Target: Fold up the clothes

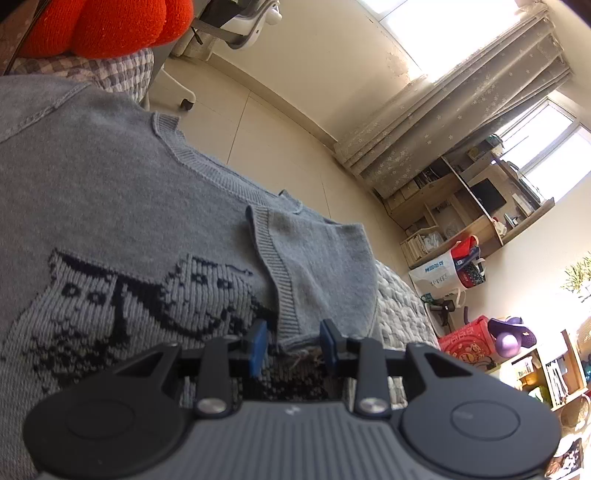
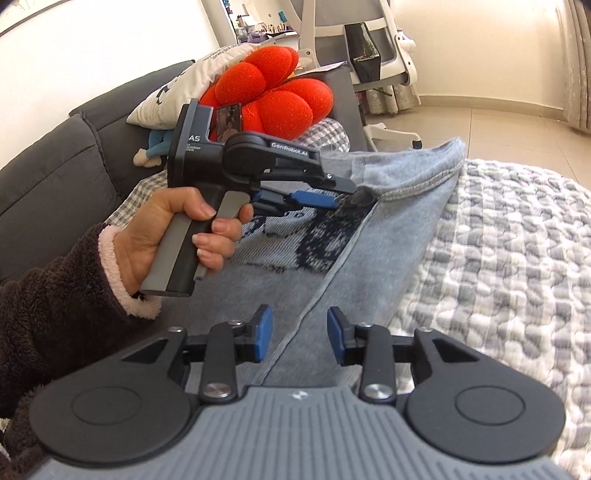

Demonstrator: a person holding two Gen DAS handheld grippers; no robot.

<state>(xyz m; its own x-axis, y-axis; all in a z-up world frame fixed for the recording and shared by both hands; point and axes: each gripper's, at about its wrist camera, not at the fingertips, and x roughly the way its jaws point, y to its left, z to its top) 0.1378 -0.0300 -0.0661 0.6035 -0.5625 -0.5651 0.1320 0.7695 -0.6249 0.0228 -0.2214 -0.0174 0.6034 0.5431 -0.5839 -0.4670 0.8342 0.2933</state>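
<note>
Left wrist view: grey knitted sweater with dark woven cat-like figures, spread flat over a grey-and-white quilted cover; one ribbed-edged sleeve folded across the body. Left gripper, blue pads partly apart, nothing pinched; the folded sleeve's corner lies just beyond them. Red plush cushion at the far edge.

Right wrist view: same sweater, one side folded inward, fleecy reverse showing, lying along the cover's left side. Right gripper partly open, empty, over the folded edge.
</note>
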